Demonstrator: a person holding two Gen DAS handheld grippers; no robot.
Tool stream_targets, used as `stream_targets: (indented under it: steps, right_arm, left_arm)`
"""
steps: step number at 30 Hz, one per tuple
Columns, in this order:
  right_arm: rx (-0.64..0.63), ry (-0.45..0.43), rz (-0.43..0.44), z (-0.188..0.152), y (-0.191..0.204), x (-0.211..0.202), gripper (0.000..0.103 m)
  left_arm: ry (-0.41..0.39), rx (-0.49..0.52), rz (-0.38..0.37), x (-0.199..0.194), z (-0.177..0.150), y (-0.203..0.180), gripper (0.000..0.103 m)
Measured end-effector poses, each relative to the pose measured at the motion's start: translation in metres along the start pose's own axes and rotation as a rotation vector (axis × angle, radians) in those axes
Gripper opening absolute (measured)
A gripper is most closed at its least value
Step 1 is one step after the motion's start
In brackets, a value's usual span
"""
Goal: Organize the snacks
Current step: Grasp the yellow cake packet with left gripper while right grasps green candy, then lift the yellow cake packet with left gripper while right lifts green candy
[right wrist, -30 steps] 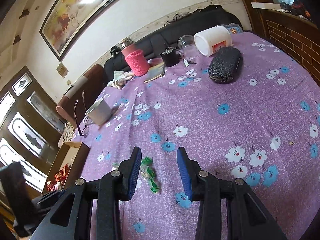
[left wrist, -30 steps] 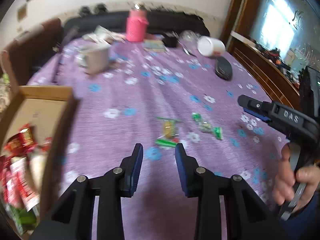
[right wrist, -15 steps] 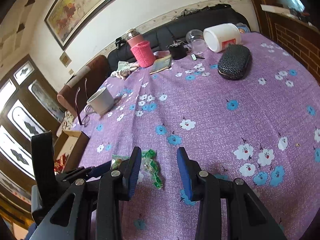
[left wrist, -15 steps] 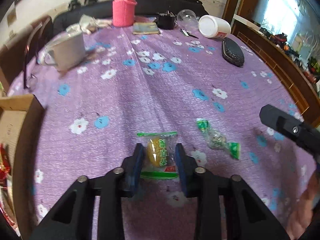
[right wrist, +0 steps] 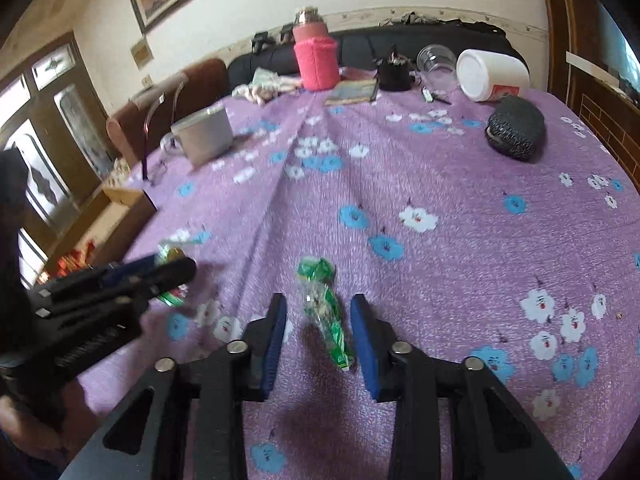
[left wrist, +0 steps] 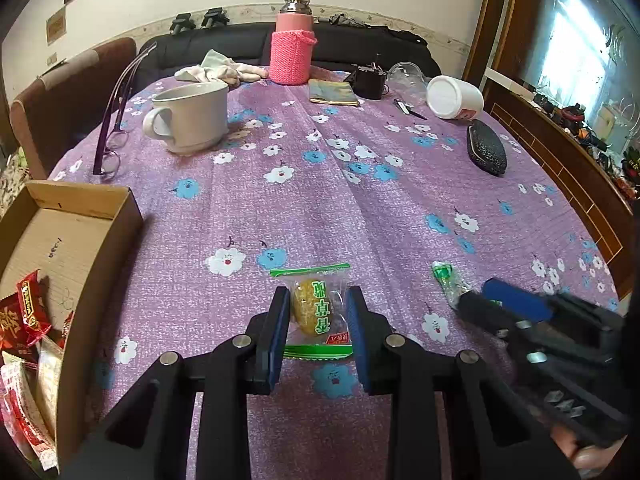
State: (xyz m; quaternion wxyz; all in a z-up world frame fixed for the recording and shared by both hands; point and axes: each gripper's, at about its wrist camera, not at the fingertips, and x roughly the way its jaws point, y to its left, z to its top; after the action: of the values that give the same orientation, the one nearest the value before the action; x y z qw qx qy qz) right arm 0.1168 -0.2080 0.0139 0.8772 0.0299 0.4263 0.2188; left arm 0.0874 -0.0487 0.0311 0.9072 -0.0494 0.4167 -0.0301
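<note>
A clear packet with green ends and a yellow snack point(left wrist: 314, 312) lies flat on the purple flowered tablecloth point(left wrist: 360, 208). My left gripper point(left wrist: 317, 294) is low over it, one blue pad at each side edge of the wrapper, not squeezing it. A green twisted candy point(right wrist: 316, 272) lies to the right. My right gripper point(right wrist: 319, 300) straddles it and its jaws are closing, with gaps still on both sides. An open cardboard box point(left wrist: 100, 216) at the left holds red snack packets point(left wrist: 24, 316).
Farther back stand a white mug point(left wrist: 192, 116), purple glasses point(left wrist: 112, 136) and a pink-sleeved flask point(left wrist: 292, 52). A white jar point(left wrist: 454, 98) lies on its side by a black case point(left wrist: 486, 152). The table's edge curves along the right.
My left gripper has come forward and down until the yellow packet lies between its pads. The right gripper has moved over the green candy and its jaws have narrowed.
</note>
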Motion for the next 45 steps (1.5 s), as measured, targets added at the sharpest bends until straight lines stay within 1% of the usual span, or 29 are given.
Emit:
stream_targets:
  steps: [1,2,4,7,10,14,20,30,36,45]
  right_arm:
    - [-0.012,0.01,-0.003,-0.001,0.002,0.003,0.025]
    - [-0.024,0.009,-0.015,-0.001,0.005,0.004,0.025]
    - [-0.025,0.009,-0.015,-0.001,0.005,0.004,0.018]
    - [-0.018,-0.001,-0.015,-0.002,0.004,0.001,0.015]
    - [-0.023,-0.034,-0.026,-0.003,0.005,-0.008,0.015]
    - [-0.02,-0.08,-0.01,-0.002,0.01,-0.02,0.015]
    - [-0.03,-0.111,0.005,-0.003,0.017,-0.029,0.015]
    - [-0.038,-0.128,0.016,-0.003,0.021,-0.033,0.015]
    - [-0.042,-0.135,0.016,-0.004,0.023,-0.035,0.015]
    - [-0.04,-0.139,0.017,-0.003,0.024,-0.036,0.015]
  left_arm:
    - [-0.002,0.002,-0.001,0.0,0.0,0.0,0.027]
    - [-0.008,0.004,-0.001,-0.001,0.0,-0.001,0.028]
    - [-0.017,0.008,-0.001,-0.004,0.001,-0.001,0.028]
    - [-0.023,0.012,-0.003,-0.005,0.002,-0.002,0.028]
    - [-0.034,0.02,-0.002,-0.009,0.002,-0.004,0.028]
    - [-0.055,0.031,0.015,-0.013,0.002,-0.006,0.028]
    - [-0.068,0.039,0.044,-0.013,0.002,-0.006,0.028]
    - [-0.107,0.065,0.097,-0.016,0.0,-0.009,0.028]
    - [-0.153,0.092,0.139,-0.022,0.0,-0.014,0.028]
    - [-0.179,0.109,0.157,-0.026,0.0,-0.016,0.028]
